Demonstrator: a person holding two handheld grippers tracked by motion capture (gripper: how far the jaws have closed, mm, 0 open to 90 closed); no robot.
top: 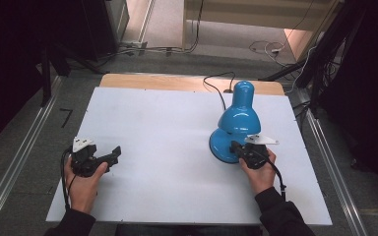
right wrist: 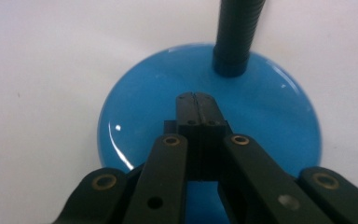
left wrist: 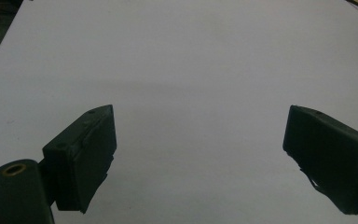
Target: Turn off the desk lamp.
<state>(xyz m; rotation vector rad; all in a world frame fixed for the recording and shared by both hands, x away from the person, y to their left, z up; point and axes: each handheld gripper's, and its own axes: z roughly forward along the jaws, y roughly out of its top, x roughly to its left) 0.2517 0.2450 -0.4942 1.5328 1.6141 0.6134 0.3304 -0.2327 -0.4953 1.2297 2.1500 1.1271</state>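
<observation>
A glossy blue desk lamp stands on the right half of the white table, its shade bent down over its round base. My right gripper is shut, and its tips lie over the near side of that base. In the right gripper view the jaws of the right gripper are pressed together with nothing between them, above the blue base and just short of the black flexible neck. My left gripper rests at the table's left. Its jaws stand wide apart over bare white table, as the left gripper shows.
The lamp's black cable runs off the wooden far edge of the table. Metal rails flank the table on both sides, and loose cables lie on the floor beyond. Dark equipment stands at the far left and right.
</observation>
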